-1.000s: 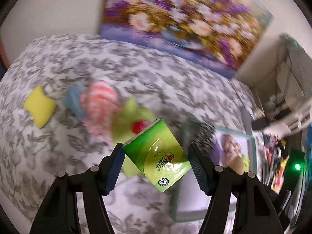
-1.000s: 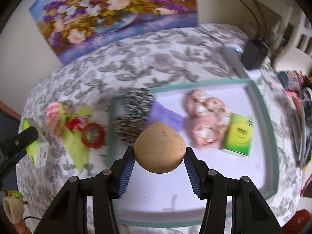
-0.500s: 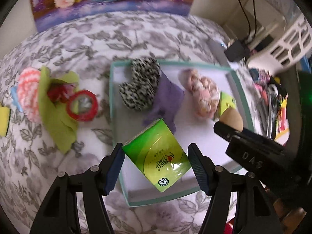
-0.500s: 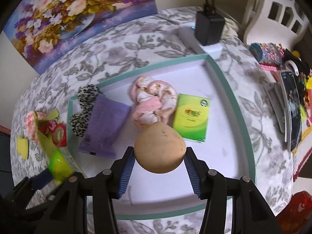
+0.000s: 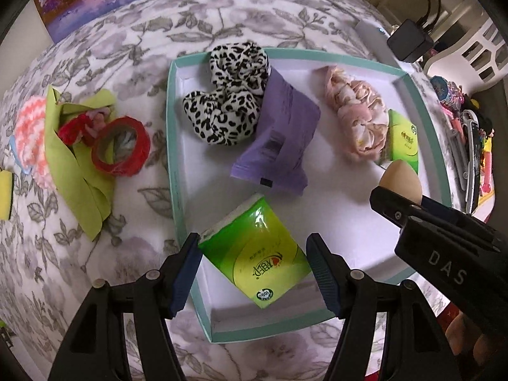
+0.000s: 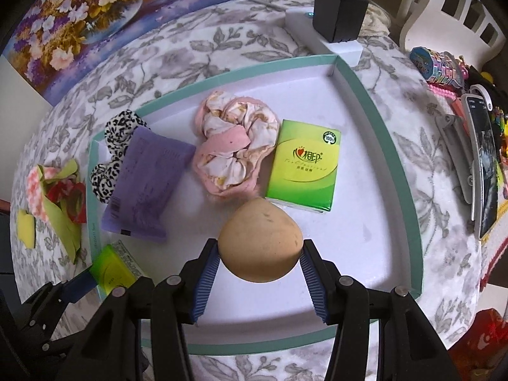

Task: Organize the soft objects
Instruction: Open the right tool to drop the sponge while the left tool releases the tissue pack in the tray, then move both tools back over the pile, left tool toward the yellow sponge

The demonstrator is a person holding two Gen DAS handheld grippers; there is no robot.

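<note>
My left gripper [image 5: 254, 254] is shut on a green tissue pack [image 5: 254, 250] and holds it over the near left part of the teal-rimmed white tray [image 5: 173, 146]. My right gripper [image 6: 258, 257] is shut on a tan teardrop sponge [image 6: 260, 238] above the tray's [image 6: 381, 120] middle. In the tray lie a leopard scrunchie [image 5: 228, 108], a purple packet [image 5: 282, 139], a pink scrunchie [image 6: 231, 146] and a second green tissue pack [image 6: 304, 165]. The right gripper with the sponge [image 5: 400, 179] shows at the right of the left wrist view.
Left of the tray on the floral cloth lie a red tape ring [image 5: 122, 146], a green cloth [image 5: 76, 171], a pink-white knitted piece [image 5: 28, 133] and a yellow sponge [image 5: 4, 193]. A white power strip with a black adapter [image 6: 336, 9] sits behind the tray. Clutter and a phone [image 6: 482, 158] lie at the right.
Both grippers have moved closer over the tray with their loads. The left one swung from the cloth at the left to the tray's near left part.
</note>
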